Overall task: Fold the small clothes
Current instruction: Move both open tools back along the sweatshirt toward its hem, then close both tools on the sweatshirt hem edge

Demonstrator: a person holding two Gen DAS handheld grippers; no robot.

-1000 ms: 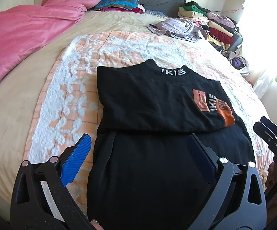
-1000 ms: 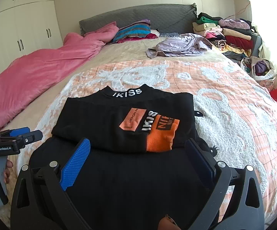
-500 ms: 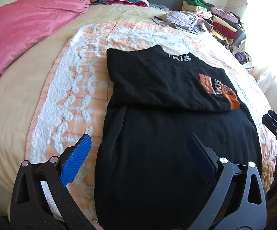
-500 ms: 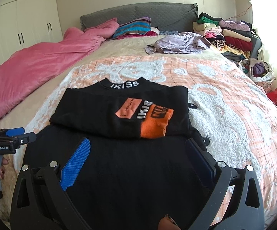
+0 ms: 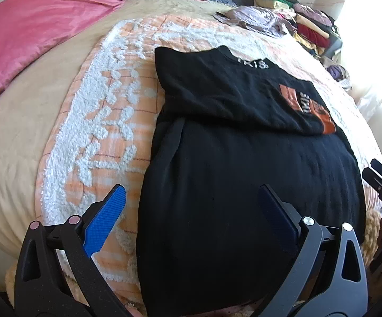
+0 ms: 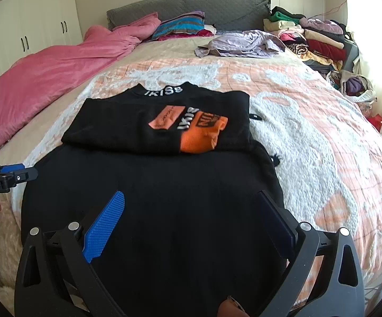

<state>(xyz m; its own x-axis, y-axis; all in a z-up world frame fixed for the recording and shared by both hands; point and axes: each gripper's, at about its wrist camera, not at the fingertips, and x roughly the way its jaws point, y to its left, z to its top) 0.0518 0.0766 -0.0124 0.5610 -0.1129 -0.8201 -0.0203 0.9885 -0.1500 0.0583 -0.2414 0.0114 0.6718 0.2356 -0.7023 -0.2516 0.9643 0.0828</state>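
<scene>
Black knit fabric fills the fg of both wrist views: the black top [image 6: 164, 185] lies on the orange-and-white bedspread [image 6: 323, 137], its upper part already folded down so the orange print panel [image 6: 201, 134] and the white-lettered collar [image 6: 163, 89] sit at the shirt's far end, while the near half lies flat and single-layer toward the bed edge. L gripper [image 5: 188, 211]: jaws spread wide, holding nothing, blue pad [image 5: 106, 219] off the shirt's left edge, other finger over the cloth; whether it touches the cloth cannot be told. R gripper [image 6: 191, 214]: jaws likewise apart and empty, both fingers over the shirt's near-right portion, pointed fwd along the garment. Each tool shows at the margin of the other's view, flanking the shirt about level w/ each other. Step in hand (judged): take the near hem at both corners and bring it up over the folded part. To do well: pinch all layers at each corner, lift both sides together, keep the hem taut and square to the fold line, lay down w/o dragging the upper fold. Beyond the shirt: lilac garment [image 6: 243, 43]; to its far left, pink duvet [image 6: 58, 71]; far right, stacked clothes [image 6: 309, 31]; behind, grey headboard [image 6: 191, 5].
</scene>
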